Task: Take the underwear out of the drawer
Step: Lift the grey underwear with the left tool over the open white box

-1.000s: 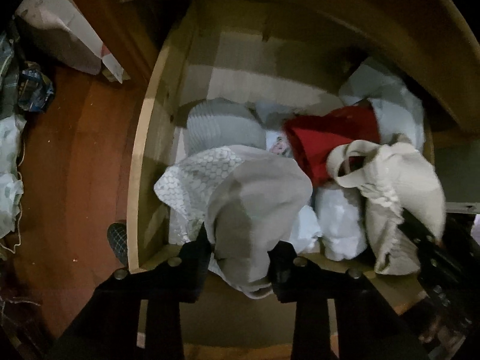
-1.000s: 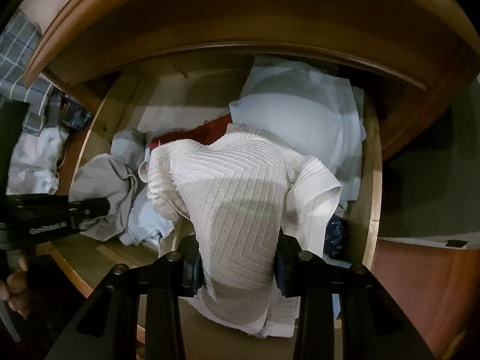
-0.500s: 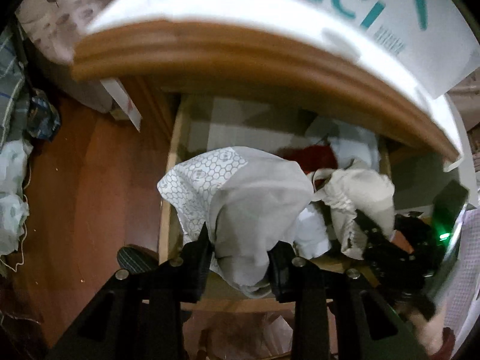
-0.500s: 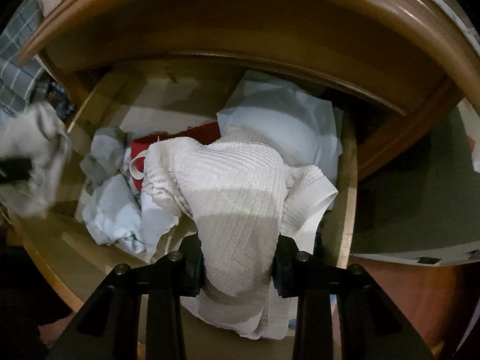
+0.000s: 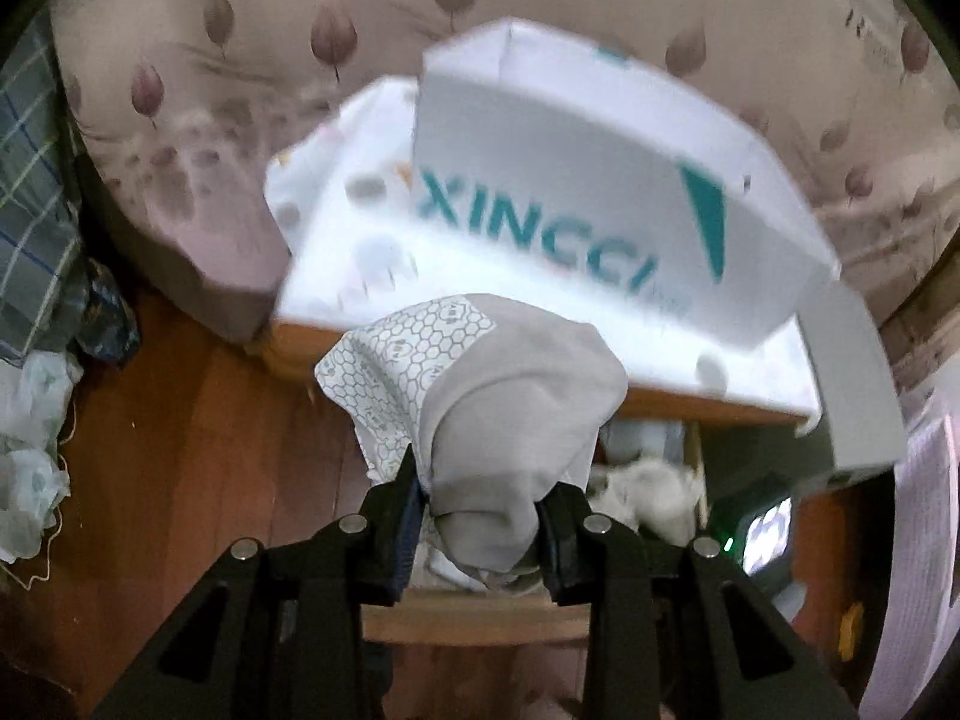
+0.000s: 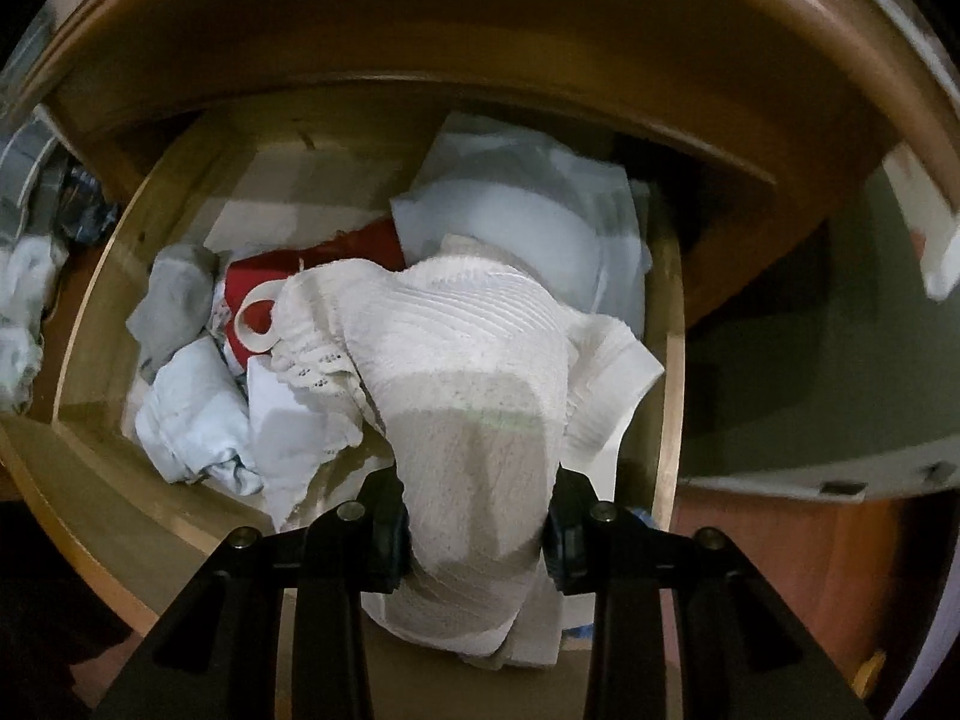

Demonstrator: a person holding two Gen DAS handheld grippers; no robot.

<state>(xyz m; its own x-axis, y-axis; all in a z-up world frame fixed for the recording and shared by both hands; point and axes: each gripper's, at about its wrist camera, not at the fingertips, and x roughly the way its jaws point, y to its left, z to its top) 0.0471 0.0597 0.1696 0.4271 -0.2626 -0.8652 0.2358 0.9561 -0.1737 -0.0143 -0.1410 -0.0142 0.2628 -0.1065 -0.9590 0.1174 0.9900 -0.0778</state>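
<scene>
My left gripper [image 5: 480, 531] is shut on grey underwear with a honeycomb-print panel [image 5: 510, 396] and holds it high above the open wooden drawer [image 5: 468, 624], level with the cabinet top. My right gripper [image 6: 477, 531] is shut on cream ribbed underwear [image 6: 474, 372], which hangs over the open drawer [image 6: 90, 312]. In the drawer lie red underwear [image 6: 264, 294], a grey piece [image 6: 174, 300], pale blue-white pieces [image 6: 198, 414] and a folded white cloth [image 6: 528, 210].
A white box with teal lettering [image 5: 576, 204] stands on the cabinet top [image 5: 660, 402]. Floral wallpaper [image 5: 240, 60] is behind. Red-brown wood floor [image 5: 180, 450] lies left, with plastic bags [image 5: 30, 450] and plaid cloth [image 5: 30, 180]. The cabinet's curved top edge [image 6: 420, 36] overhangs the drawer.
My left gripper has lifted the grey underwear up out of the drawer to above the cabinet top. My right gripper has risen slightly with the cream underwear.
</scene>
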